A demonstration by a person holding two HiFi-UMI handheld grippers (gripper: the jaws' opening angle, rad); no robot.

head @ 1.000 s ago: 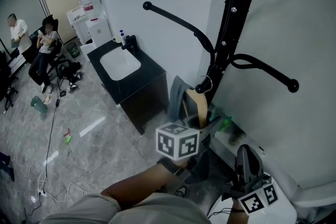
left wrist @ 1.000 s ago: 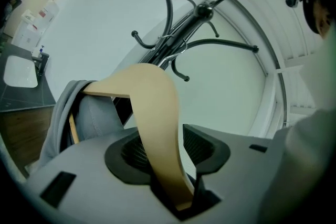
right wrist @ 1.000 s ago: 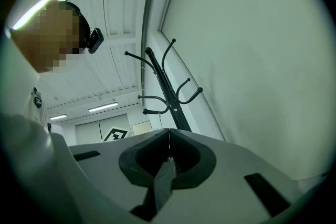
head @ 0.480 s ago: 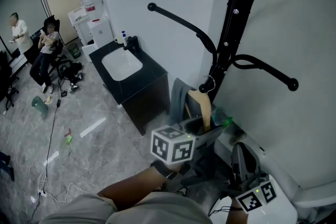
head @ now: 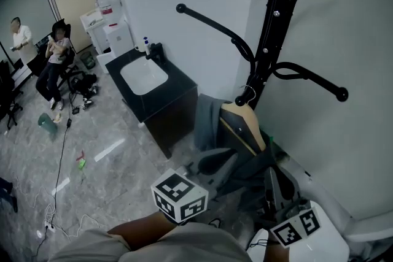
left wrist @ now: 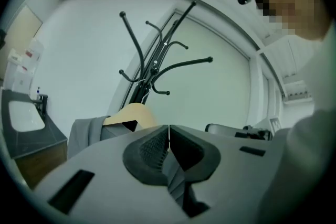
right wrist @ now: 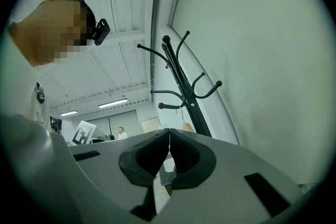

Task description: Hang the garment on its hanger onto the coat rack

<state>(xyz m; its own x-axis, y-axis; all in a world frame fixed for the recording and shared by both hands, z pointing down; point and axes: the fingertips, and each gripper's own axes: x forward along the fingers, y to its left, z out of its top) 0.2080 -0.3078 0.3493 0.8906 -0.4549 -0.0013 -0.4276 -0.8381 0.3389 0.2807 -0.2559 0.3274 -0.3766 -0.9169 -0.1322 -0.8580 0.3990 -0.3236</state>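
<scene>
The black coat rack (head: pixel 270 40) stands against the white wall, its arms bare. A wooden hanger (head: pixel 245 126) carrying a grey garment (head: pixel 209 119) is held low beside the pole; its wire hook (head: pixel 245 95) is close to the pole but on no arm. My left gripper (head: pixel 212 162) is below and left of the hanger. Its jaws are closing, tips together (left wrist: pixel 169 131), with grey fabric folded between them. My right gripper (head: pixel 276 178) is buried in the dark cloth at the lower right, tips together (right wrist: pixel 169 136) on fabric. The rack (left wrist: pixel 152 65) and hanger (left wrist: pixel 131 113) lie ahead of the left gripper.
A black cabinet with a white sink (head: pixel 144 77) stands left of the rack, a water dispenser (head: pixel 107 21) behind it. Two people (head: pixel 52 52) are at the far left, with cables on the grey floor. A white ledge (head: pixel 331 218) runs along the wall at lower right.
My left gripper has dropped down and left, away from the hanger's top, and its jaws have closed. The hanger now shows more fully and tilts, with the garment spread wider.
</scene>
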